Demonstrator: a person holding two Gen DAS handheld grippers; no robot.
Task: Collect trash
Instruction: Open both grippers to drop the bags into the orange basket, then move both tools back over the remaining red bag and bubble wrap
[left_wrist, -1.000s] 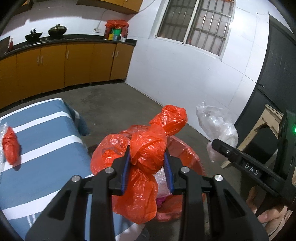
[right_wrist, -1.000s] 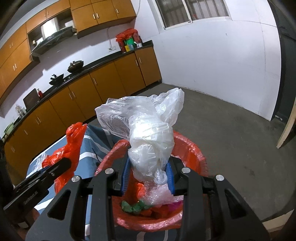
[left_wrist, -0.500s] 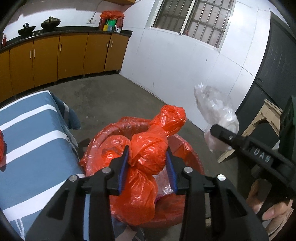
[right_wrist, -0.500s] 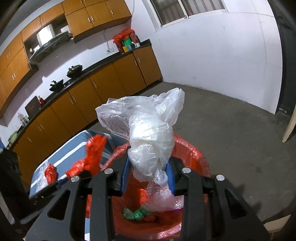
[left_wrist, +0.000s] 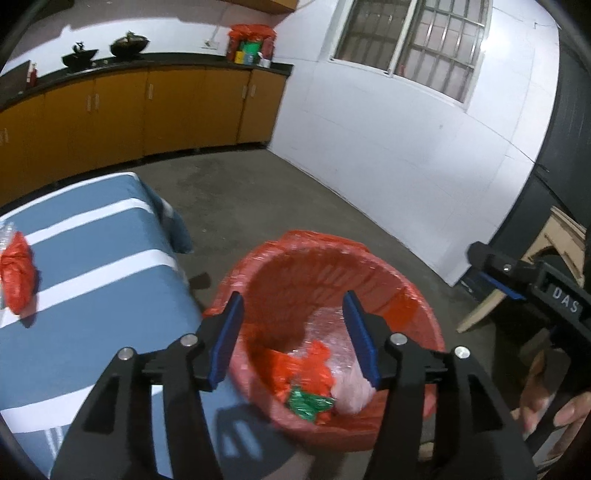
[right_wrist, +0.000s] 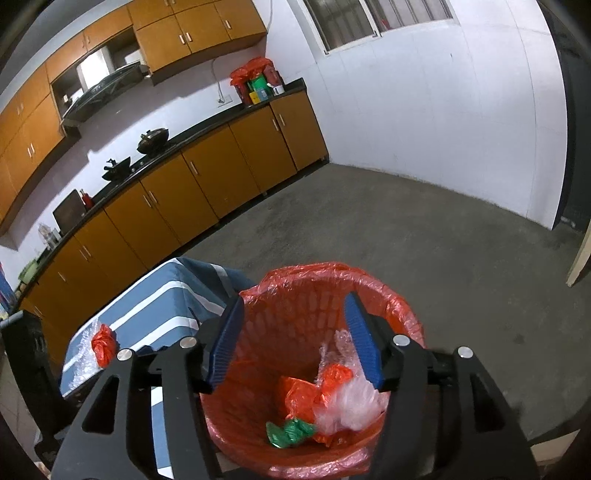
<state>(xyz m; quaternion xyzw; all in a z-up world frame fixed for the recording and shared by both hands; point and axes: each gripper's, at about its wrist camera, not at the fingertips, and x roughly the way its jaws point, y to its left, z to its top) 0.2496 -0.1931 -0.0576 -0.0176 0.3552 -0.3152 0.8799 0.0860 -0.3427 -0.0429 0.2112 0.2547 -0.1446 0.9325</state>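
A bin (left_wrist: 332, 243) lined with a red bag stands on the floor beside the table. My left gripper (left_wrist: 292, 297) hangs over it with its jaws opening and nothing between them. My right gripper (right_wrist: 293, 299) is also above the bin (right_wrist: 406, 306), jaws opening and empty. Inside lie a red bag (right_wrist: 299, 391), a clear plastic bag (right_wrist: 354, 402) and a green wrapper (right_wrist: 290, 432). Another crumpled red bag (left_wrist: 16, 273) rests on the striped table, also seen as the red bag (right_wrist: 103, 343) in the right wrist view.
The table with a blue and white striped cloth (left_wrist: 92, 295) is left of the bin. One of the right gripper's fingers (left_wrist: 491, 264) and a person's hand (left_wrist: 554, 406) show at the right. Orange cabinets (right_wrist: 184, 199) line the far wall. A wooden board (left_wrist: 554, 243) leans at the right.
Both grippers have opened. The red bag left the left gripper and the clear bag left the right one; both now lie in the bin. The left gripper sank slightly.
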